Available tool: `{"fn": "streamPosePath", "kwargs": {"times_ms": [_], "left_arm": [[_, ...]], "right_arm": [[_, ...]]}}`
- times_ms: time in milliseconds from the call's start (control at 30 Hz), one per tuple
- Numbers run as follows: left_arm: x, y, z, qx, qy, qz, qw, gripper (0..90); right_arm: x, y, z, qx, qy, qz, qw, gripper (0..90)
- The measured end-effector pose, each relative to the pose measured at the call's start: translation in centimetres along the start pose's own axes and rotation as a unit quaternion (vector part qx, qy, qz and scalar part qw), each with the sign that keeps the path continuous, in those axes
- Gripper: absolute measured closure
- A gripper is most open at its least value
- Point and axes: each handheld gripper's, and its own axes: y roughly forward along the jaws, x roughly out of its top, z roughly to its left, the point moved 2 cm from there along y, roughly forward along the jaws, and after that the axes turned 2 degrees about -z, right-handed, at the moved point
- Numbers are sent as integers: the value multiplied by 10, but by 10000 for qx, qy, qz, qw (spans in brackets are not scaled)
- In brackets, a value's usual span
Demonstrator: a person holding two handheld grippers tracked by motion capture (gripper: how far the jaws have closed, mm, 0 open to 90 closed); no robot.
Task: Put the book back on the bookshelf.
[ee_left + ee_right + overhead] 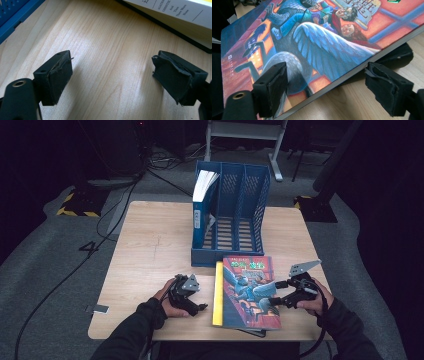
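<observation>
Wood-grain bench (150, 245) with a person sat at the near edge, a gripper in each hand. Going left to right: the left gripper (200, 307) sits low on the bench, just left of the books, pointing toward them. Its jaws are wide apart with nothing between them, and in the left gripper view you can see bare wood between the pads (58, 80), plus the white page edge of a book off to the upper right of that view

Next over is the book (251, 292), red and blue cover with a winged creature on it, lying flat near the front edge of the bench. It sits on top of another book with a yellow spine (217, 295) that sticks out along its left side. Behind them, touching or nearly touching the far end of the stack, is the blue rack (240, 215) with three slots. The left slot holds one upright book (202, 195), leaning a bit

The right gripper (274, 302) comes in from the right with its jaws spread wide. In the right gripper view one jaw is over the cover and the other is out past the edge over the wood, so the book's edge runs between them, but the pads aren't pressing on it
</observation>
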Motion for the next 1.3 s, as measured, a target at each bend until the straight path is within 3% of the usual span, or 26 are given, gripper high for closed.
{"fn": "streamPosePath", "kwargs": {"times_ms": [67,100,167,233,300,400,533,600,700,800,967,1133,1167,1233,1267,1300], "left_arm": [[0,0,0,4,-2,-9,10000,151],[0,1,0,3,-2,-9,10000,150],[1,1,0,-3,4,-11,10000,151],[0,1,0,-1,6,-10,10000,150],[1,1,0,-1,7,-10,10000,150],[0,1,0,4,-8,-19,10000,151],[1,1,0,-5,2,-18,10000,151],[1,1,0,3,2,-19,10000,151],[1,1,0,-1,2,-18,10000,151],[1,1,0,-6,3,-23,10000,151],[1,1,0,-8,1,-25,10000,151],[3,1,-1,27,-24,72,10000,151],[4,1,0,18,-62,99,9999,152],[7,1,5,-44,-326,39,9995,184],[7,1,5,-44,-326,39,9995,205],[10,1,11,152,-368,-15,9992,209]], "right_arm": [[2,-4,-1,-117,24,-111,9999,270],[4,-7,0,-97,18,-174,9998,273],[6,-9,0,1,-4,-273,9996,366],[8,-7,2,24,-101,-200,9997,335],[9,-3,3,-137,-139,41,9998,311],[7,-7,1,-307,-29,99,9995,284],[1,-6,-3,-144,263,199,9994,246],[0,-2,-4,84,259,245,9993,249],[0,3,-1,190,249,343,9989,216],[1,1,1,129,250,326,9991,226],[4,-2,9,-143,7,351,9993,240],[5,-7,7,-116,21,138,9998,307],[6,-9,6,-142,23,31,9999,333],[8,-11,5,-116,2,-26,9999,334],[8,-11,5,-119,-49,-50,9999,335],[9,-11,3,-90,-47,-90,9999,335]]}}
